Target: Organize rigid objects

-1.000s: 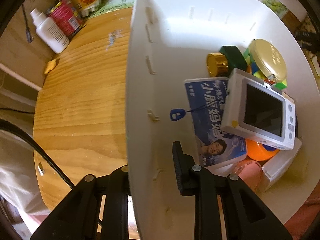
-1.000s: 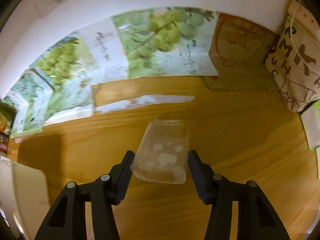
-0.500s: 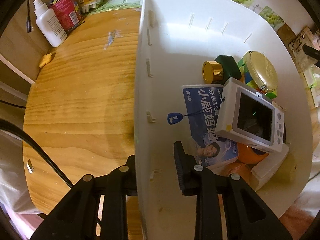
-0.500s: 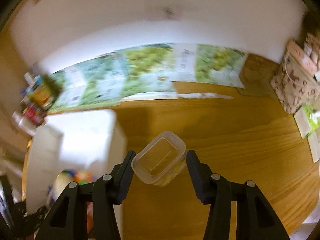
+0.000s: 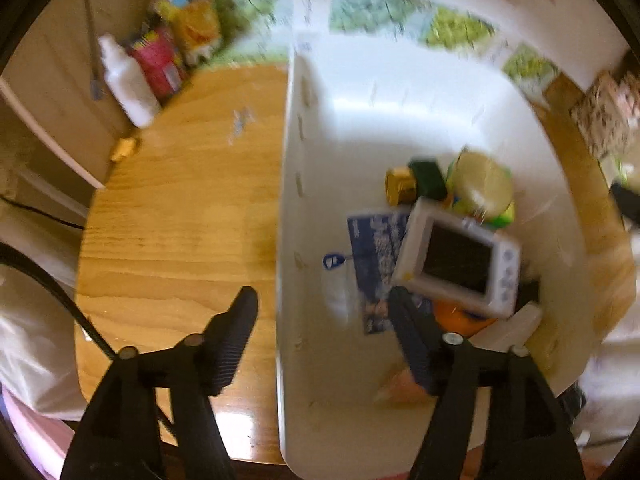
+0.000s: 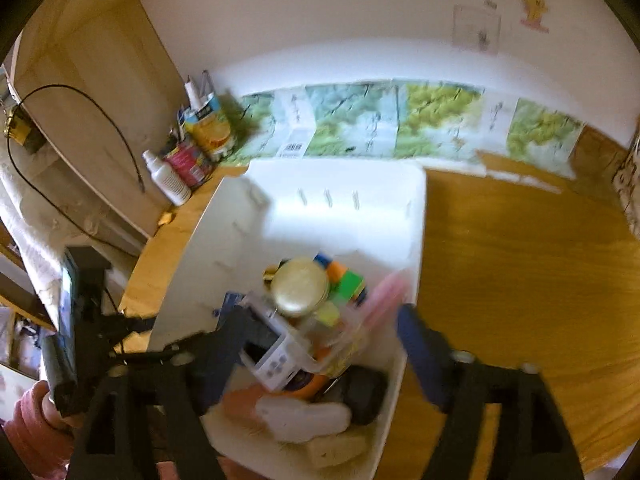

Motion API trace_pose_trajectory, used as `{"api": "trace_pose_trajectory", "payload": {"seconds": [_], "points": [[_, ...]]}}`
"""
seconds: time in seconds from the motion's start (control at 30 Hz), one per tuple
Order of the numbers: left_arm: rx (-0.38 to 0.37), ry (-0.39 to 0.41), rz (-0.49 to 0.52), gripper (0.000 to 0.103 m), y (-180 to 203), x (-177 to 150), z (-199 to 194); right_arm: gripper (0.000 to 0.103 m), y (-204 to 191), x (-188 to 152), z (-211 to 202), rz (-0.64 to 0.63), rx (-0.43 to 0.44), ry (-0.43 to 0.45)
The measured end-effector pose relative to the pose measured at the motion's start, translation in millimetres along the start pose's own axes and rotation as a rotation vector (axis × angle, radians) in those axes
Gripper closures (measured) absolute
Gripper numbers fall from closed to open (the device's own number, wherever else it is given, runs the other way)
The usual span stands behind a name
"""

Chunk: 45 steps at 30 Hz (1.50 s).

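- The wooden counter [image 5: 168,216] fills the left of my left-hand view and the right of my right-hand view; green-printed paper sheets [image 6: 436,120] line its far edge against the wall.
- The white bin [image 5: 304,380] stands on the counter, its long side wall running up the middle of the left view.
- My left claw [image 5: 320,304] straddles that side wall, one finger outside over the wood and the other inside the bin. Its jaws are opening and neither pad touches the wall.
- My right claw [image 6: 316,328] hangs over the near end of the bin. Its jaws are opening, and the clear plastic tub [image 6: 332,344] sits tilted between them on the pile; blur hides whether a pad touches it, though gaps show on both sides.
- Inside the bin, a white gadget with a dark screen [image 5: 460,264] lies on top of a blue printed packet [image 5: 376,248].
- A jar with a gold lid [image 5: 484,184] sits just beyond the gadget, beside a colour cube [image 6: 348,284].
- A dark green bottle with a gold cap [image 5: 416,184] lies next to the jar.
- A white bottle [image 5: 128,84] stands in the far left corner of the counter, next to a red packet [image 5: 160,60].
- A small blue tag [image 5: 332,261] on a cord lies on the bin floor beside the packet.
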<state>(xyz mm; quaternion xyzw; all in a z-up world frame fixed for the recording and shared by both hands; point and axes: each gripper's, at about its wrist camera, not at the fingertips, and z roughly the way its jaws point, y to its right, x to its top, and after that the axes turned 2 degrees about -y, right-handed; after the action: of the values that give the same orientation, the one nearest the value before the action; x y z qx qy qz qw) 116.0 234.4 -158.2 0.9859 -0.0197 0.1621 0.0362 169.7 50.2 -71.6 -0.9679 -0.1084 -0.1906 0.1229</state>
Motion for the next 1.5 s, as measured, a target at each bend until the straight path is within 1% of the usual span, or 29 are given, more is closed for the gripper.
{"api": "trace_pose_trajectory", "payload": {"seconds": [0.03,0.1,0.23,0.37,0.5,0.63,0.7,0.73,0.8,0.87,1.0,1.07,1.1,1.13,1.27,1.4,1.5], "points": [[0.005,0.021,-0.015,0.026,2.6,-0.1,-7.5,0.023,-0.4,-3.7,-1.0,0.005,0.008,-0.007],[0.008,0.056,-0.050,0.023,7.0,-0.9,-22.2,0.022,4.9,-8.4,-3.1,0.020,0.031,-0.018],[-0.006,0.123,-0.087,0.019,22.4,-6.3,-50.9,0.019,21.9,-23.7,-16.2,0.065,0.055,-0.006],[-0.006,0.175,-0.080,0.016,57.8,-17.2,-73.1,0.018,46.5,-45.3,-28.9,0.114,0.047,-0.006],[-0.046,0.203,-0.109,0.015,94.8,-28.5,-87.5,0.018,72.2,-73.8,-43.7,0.158,0.034,-0.011],[-0.076,0.221,-0.129,0.015,127.2,-46.4,-99.2,0.016,94.5,-100.0,-59.1,0.195,0.025,-0.041],[-0.048,0.236,-0.121,0.015,142.7,-54.9,-103.4,0.012,102.7,-111.6,-70.1,0.197,0.008,-0.043],[-0.040,0.241,-0.118,0.015,149.6,-58.8,-105.9,0.000,105.7,-116.6,-75.7,0.197,-0.003,-0.041],[-0.045,0.252,-0.122,0.015,161.1,-65.5,-111.6,0.000,110.7,-127.2,-89.0,0.193,-0.021,-0.036],[-0.031,0.270,-0.109,0.015,169.4,-68.7,-117.5,0.000,113.6,-133.6,-99.1,0.189,-0.026,-0.020],[0.041,0.350,-0.057,0.015,186.9,-74.5,-135.8,0.000,116.3,-142.8,-120.2,0.180,-0.051,0.030],[0.060,0.378,-0.058,0.013,190.6,-78.8,-142.0,0.000,114.1,-147.4,-128.7,0.155,-0.066,0.050],[0.069,0.391,-0.061,0.008,191.3,-80.4,-145.2,0.000,114.0,-148.6,-130.8,0.148,-0.068,0.056],[0.076,0.406,-0.063,0.001,192.2,-81.8,-148.6,0.000,114.1,-150.3,-134.2,0.144,-0.070,0.067],[0.097,0.439,-0.066,0.000,194.8,-83.0,-155.7,0.000,120.0,-152.6,-143.0,0.157,-0.082,0.106],[0.136,0.471,-0.059,0.000,197.2,-85.3,-158.6,0.000,123.3,-154.1,-147.6,0.167,-0.092,0.156],[0.146,0.514,-0.084,0.000,193.0,-83.1,-163.5,0.000,125.0,-149.2,-149.0,0.169,-0.110,0.185]]}}
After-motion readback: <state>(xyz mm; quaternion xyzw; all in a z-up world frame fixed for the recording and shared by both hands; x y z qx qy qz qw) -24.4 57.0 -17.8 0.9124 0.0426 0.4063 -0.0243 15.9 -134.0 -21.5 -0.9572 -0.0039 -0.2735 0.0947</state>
